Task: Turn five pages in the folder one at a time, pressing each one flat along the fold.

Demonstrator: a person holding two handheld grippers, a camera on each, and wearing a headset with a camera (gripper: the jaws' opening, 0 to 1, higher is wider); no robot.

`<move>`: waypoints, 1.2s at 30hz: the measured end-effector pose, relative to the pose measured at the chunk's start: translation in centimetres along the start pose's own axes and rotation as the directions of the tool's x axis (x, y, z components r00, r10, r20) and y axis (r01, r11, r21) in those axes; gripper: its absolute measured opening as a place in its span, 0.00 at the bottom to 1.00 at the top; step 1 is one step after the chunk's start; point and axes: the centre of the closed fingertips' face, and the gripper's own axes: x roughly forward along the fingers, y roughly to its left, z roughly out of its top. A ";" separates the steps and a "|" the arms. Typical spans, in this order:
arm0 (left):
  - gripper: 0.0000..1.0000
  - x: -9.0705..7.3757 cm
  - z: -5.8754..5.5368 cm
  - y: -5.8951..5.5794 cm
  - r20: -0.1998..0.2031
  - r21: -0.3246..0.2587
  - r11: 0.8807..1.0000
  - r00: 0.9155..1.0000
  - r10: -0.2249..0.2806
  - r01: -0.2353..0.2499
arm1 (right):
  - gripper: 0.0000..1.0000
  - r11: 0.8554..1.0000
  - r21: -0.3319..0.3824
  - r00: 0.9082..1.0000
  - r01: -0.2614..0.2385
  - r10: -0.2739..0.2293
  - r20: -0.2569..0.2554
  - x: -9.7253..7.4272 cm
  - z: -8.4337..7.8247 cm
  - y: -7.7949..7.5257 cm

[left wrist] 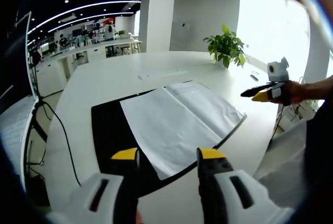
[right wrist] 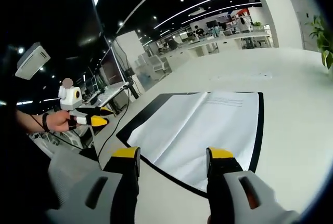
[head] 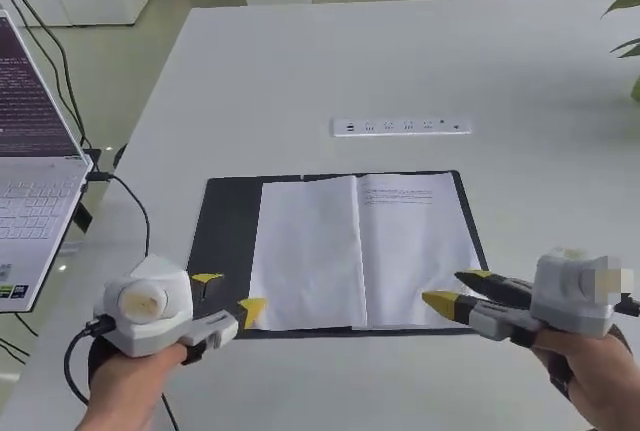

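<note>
Folder (head: pixel 225 241): open flat on worktop (head: pixel 300 71), btwn both grippers.
Left gripper (head: pixel 230 294): fingers apart, empty, by near-left corner.
Right gripper (head: pixel 455 289): fingers apart, empty, by near-right corner.
Progress: no page mid-turn; no. turned can't tell, prob. at start or btwn turns.

Counters: one, the white counter (head: pixel 400 61).
Folders: one, a black folder (head: pixel 225 241) lying open.
Pages facing up: two, the left page (head: pixel 305 251) and the right page (head: pixel 415 251).
Grippers: two, the left gripper (head: pixel 230 294) and the right gripper (head: pixel 452 288), each with two yellow-tipped jaws.
Hands: two, the left hand (head: pixel 130 376) and the right hand (head: pixel 590 361).
Power strips: one, a white power strip (head: pixel 401 127).
Laptops: one, the laptop (head: pixel 30 191).
Potted plants: one I can make out, the potted plant (left wrist: pixel 227 50).
</note>
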 end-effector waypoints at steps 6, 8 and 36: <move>0.52 -1.1 0.6 -0.2 0.013 -0.004 1.000 1.000 -0.005 0.005 | 0.53 0.999 -0.015 0.999 0.037 -0.037 0.007 -1.8 0.2 -0.5; 0.56 -1.5 0.8 -0.4 0.022 -0.012 1.000 1.000 -0.016 0.017 | 0.58 0.999 -0.027 0.999 0.043 -0.043 0.003 -2.4 0.2 -0.2; 0.74 -4.6 -0.4 -0.9 0.027 -0.068 0.997 0.999 0.026 -0.024 | 0.74 0.995 -0.068 0.997 0.075 -0.076 -0.016 -4.7 -1.1 2.1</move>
